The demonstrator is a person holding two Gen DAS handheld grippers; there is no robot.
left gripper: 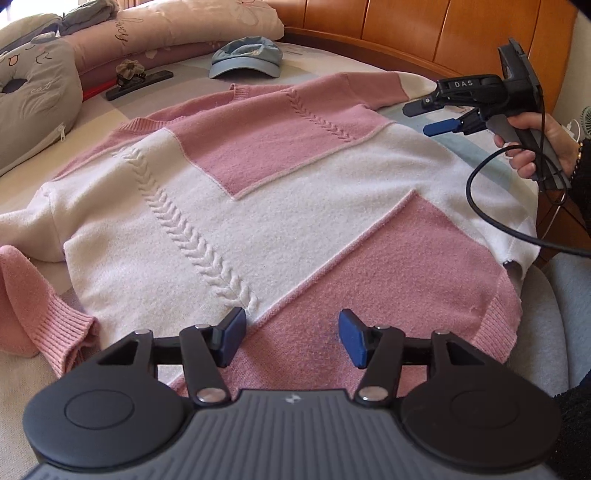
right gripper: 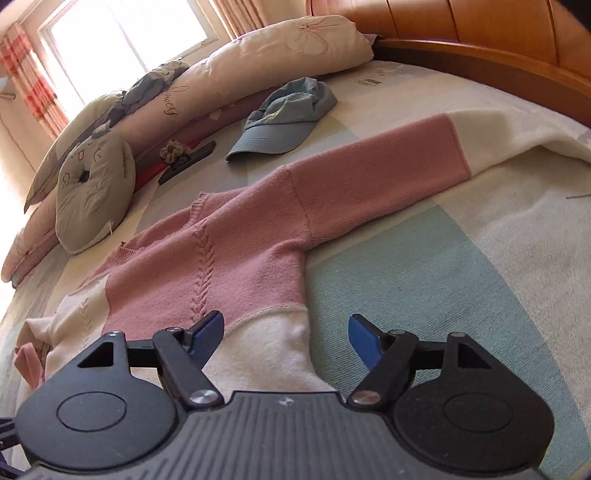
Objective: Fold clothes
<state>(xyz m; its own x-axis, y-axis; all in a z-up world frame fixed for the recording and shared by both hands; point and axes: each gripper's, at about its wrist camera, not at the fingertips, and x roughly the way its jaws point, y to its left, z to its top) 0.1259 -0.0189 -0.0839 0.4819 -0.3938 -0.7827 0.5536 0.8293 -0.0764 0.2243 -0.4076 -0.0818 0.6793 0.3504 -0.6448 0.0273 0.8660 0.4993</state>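
Observation:
A pink and white knit sweater point(left gripper: 277, 206) lies spread flat, front up, on the bed. My left gripper point(left gripper: 291, 336) hovers open over its lower pink panel near the hem, with no cloth pinched between the blue pads. One sleeve with a pink ribbed cuff point(left gripper: 44, 317) lies at the left. A hand holds my right gripper point(left gripper: 428, 117) open over the sweater's far right side. In the right wrist view the right gripper point(right gripper: 286, 332) stands open above the sweater point(right gripper: 251, 266), near the armpit, and the pink and white sleeve point(right gripper: 388, 166) stretches out to the right.
A blue cap point(left gripper: 245, 57) lies beyond the collar. Beside it is a black clip with a fabric flower point(left gripper: 138, 79). A grey cushion point(left gripper: 33, 99) and folded quilts point(right gripper: 258, 66) line the far left. The wooden headboard point(left gripper: 424, 33) bounds the right. A black cable point(left gripper: 476, 206) hangs over the sweater's edge.

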